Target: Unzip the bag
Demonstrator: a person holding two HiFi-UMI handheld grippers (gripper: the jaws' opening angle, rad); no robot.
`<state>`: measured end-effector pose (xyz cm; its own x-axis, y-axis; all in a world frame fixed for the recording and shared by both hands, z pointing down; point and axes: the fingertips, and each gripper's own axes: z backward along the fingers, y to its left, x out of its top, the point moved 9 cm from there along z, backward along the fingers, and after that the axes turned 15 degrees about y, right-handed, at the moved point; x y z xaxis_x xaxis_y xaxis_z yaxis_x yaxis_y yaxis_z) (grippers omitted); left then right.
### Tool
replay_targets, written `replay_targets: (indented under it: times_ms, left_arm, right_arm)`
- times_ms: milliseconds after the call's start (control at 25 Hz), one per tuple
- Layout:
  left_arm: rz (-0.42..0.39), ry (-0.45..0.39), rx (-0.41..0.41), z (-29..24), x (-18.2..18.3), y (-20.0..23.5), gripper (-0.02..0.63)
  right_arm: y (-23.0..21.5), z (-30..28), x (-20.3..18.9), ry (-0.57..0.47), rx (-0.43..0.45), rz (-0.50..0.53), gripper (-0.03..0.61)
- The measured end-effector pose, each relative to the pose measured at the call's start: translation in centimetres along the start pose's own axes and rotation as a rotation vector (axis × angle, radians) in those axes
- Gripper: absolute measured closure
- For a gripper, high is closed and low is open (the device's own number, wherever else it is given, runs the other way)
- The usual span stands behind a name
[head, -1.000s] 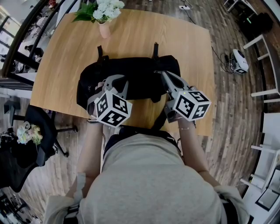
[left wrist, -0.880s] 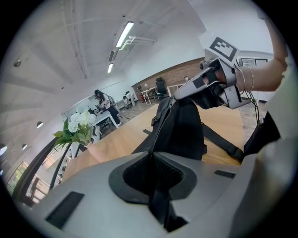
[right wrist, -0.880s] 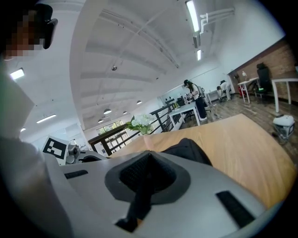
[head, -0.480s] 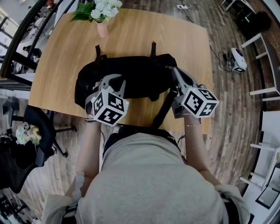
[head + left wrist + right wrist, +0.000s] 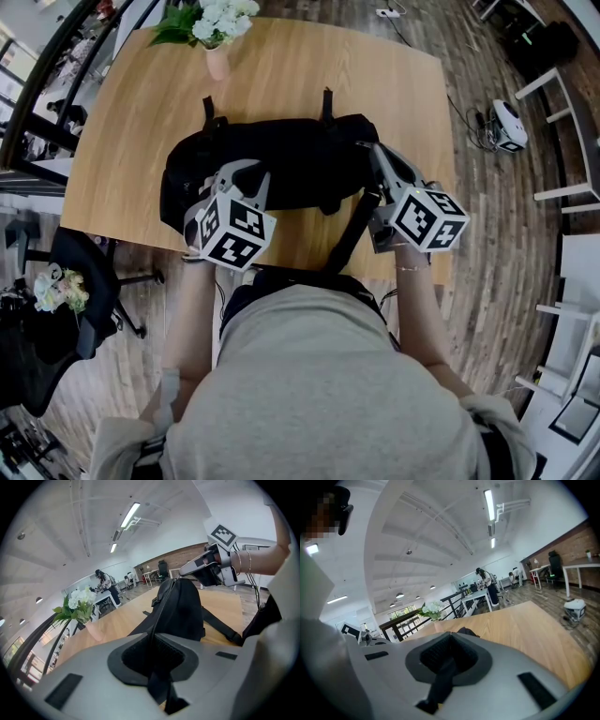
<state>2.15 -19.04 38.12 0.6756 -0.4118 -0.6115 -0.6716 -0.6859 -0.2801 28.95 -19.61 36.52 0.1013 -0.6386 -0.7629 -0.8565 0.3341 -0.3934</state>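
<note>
One black bag [image 5: 281, 164] lying across one wooden table [image 5: 394, 84], near one flower vase [image 5: 217, 61]. Two grippers, both clamped: left gripper [image 5: 234, 174] pinching bag fabric at the zipper line, right gripper [image 5: 371, 150] pinching one black zipper tab [image 5: 440, 681] at bag's right end.

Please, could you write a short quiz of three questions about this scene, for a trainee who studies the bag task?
1. True or false: the right gripper stands wide open and empty.
2. Where is the vase of flowers? A: at the far left corner of the table. B: on a chair. C: on the floor.
3. Fill in: the left gripper is shut on the end of the black ____.
Key: 1 false, it is shut on a black tab; 2 A; 3 bag.
</note>
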Motion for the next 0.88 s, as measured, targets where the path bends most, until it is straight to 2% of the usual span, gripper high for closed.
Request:
replay_targets:
  times_ms: [200,400,600,720,880]
  left_arm:
    - [0.030,-0.008,-0.010,0.3,0.0,-0.4,0.566]
    - [0.056,-0.026,0.026,1.0,-0.6,-0.2,0.546]
    - [0.120,-0.046,0.009,1.6,-1.1,0.1,0.537]
    - [0.176,-0.068,-0.012,2.3,-1.6,0.5,0.537]
    - [0.312,-0.077,-0.063,3.1,-2.2,1.0,0.537]
  right_arm:
    - [0.0,0.1,-0.1,-0.013,0.005,-0.027,0.561]
    - [0.4,0.2,-0.4,-0.020,-0.065,-0.033,0.561]
    - [1.5,0.9,-0.3,-0.028,-0.087,-0.017,0.534]
    - [2.8,1.1,-0.3,-0.037,-0.069,-0.002,0.523]
    - [4.8,0.4,-1.0,-0.015,-0.011,0.002,0.497]
